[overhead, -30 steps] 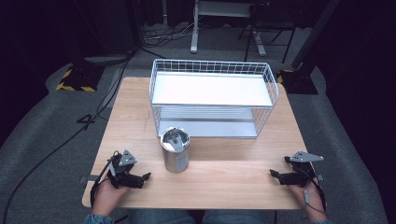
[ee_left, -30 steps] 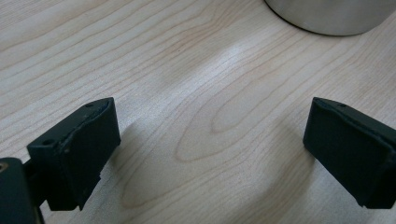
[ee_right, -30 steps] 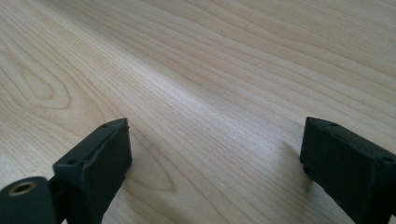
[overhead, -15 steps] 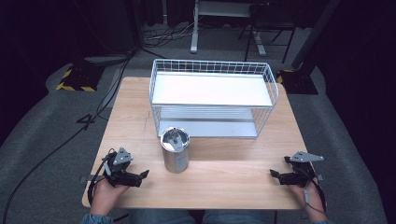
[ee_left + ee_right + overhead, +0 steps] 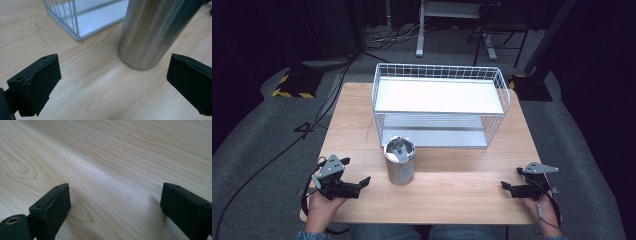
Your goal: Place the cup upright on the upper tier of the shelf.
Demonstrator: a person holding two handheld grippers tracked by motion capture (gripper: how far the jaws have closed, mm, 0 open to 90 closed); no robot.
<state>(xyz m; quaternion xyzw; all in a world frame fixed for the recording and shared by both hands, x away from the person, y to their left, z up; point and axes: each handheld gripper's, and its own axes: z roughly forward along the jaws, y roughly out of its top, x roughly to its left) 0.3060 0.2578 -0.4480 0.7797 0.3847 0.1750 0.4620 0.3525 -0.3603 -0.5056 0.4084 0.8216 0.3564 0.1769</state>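
The left tool (image 5: 362, 183) was held low over the near left part of the wooden counter (image 5: 462, 200), its jaws spread wide with nothing between them. It pointed toward the steel canister (image 5: 399, 161), which stood upright on the counter just beyond the jaw tips and apart from them. In the left gripper view the canister's (image 5: 155, 32) brushed cylindrical wall rose ahead and slightly right of centre, its base flat on the wood; neither jaw touched it.

The canister stood just in front of the white wire rack (image 5: 439, 105), near its front left corner, with a narrow strip of bare counter between the two. The rack carried an upper and a lower white shelf; whether anything lay on them could not be told. Inside the canister's open top a small object showed, too small to identify.

The right tool (image 5: 508, 188) was held at the near right edge of the counter, well apart from the canister. Its jaws were likewise spread and empty, with bare wood grain beneath them in the right gripper view (image 5: 115, 202).
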